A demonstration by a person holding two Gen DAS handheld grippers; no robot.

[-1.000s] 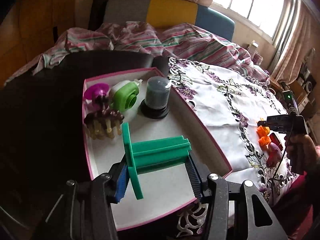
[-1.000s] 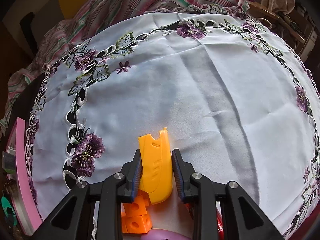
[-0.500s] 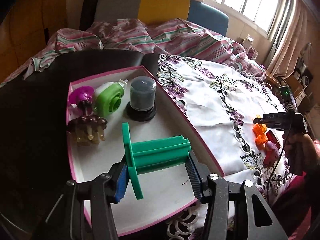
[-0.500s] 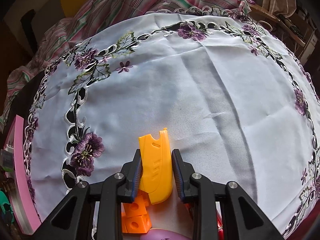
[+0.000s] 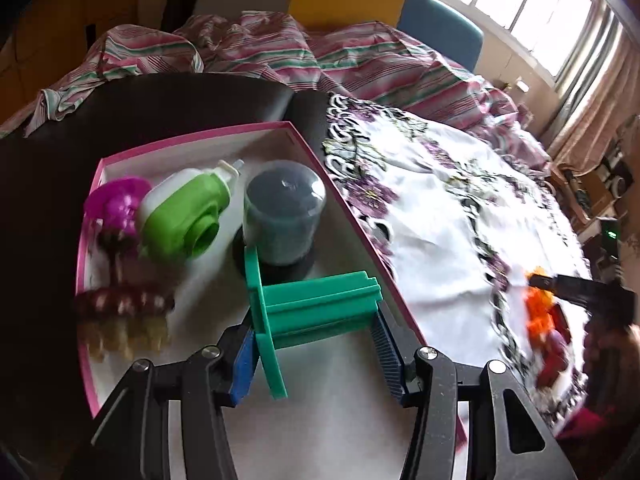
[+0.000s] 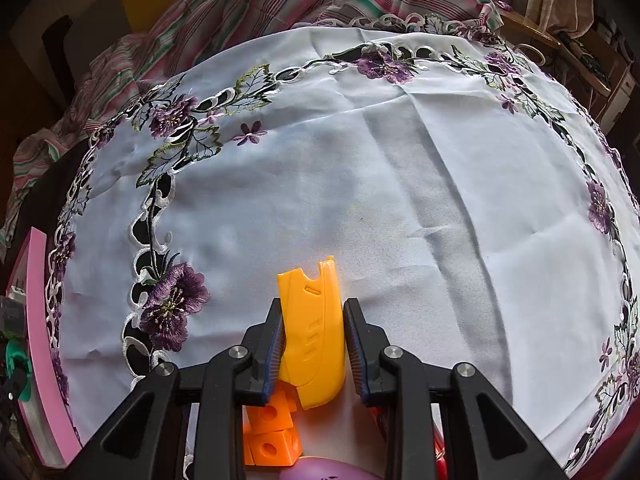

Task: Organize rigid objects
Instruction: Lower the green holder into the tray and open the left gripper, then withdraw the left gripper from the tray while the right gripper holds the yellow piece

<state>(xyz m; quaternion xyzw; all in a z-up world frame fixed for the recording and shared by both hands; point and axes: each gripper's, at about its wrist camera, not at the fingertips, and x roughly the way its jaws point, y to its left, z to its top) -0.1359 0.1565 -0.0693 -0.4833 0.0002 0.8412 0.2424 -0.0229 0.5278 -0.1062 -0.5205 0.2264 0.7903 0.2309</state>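
yellow plastic piece (image 6: 314, 330), embossed marks unreadable

Daylight from blown-out window (image 5: 532, 8), left view motion-blurred, right view sharp, fisheye-curved dark edges

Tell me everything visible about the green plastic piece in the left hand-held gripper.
The green plastic piece looks like rigid teal plastic: a flat disc-like flange at one end with a ribbed, stepped bar running sideways from it. The left hand-held gripper clamps it, blue pads against the flange and the bar's far end. It hangs over the pink-rimmed tray, in front of the dark domed container.
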